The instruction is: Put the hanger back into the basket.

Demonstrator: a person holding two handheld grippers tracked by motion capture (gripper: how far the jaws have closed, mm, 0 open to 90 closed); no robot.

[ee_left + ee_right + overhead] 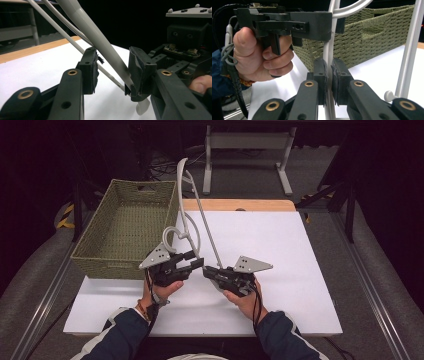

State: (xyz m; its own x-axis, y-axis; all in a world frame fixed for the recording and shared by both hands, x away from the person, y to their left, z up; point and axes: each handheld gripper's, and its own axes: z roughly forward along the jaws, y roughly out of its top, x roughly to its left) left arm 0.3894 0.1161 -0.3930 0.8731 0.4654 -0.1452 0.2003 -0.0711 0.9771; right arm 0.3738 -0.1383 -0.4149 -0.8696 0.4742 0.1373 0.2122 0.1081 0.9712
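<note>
A pale grey clothes hanger [206,227] stands tilted over the white table top [285,275], its hook curling down near the left hand. My left gripper [199,260] is open. In the left gripper view the hanger's broad arm [100,40] runs between the jaws [112,70] and rests against the right pad [136,67]. My right gripper [206,270] points left and is shut on a thin rod of the hanger; in the right gripper view its pads [329,72] pinch that rod, and another rod [410,50] rises at the right. The left gripper [312,25] sits just above.
An olive woven basket [100,262] stands on the table's left side, close behind the left hand, and shows again in the right gripper view [367,40]. A wooden strip [235,205] edges the table's far side. A grey metal stand [247,142] is on the floor beyond.
</note>
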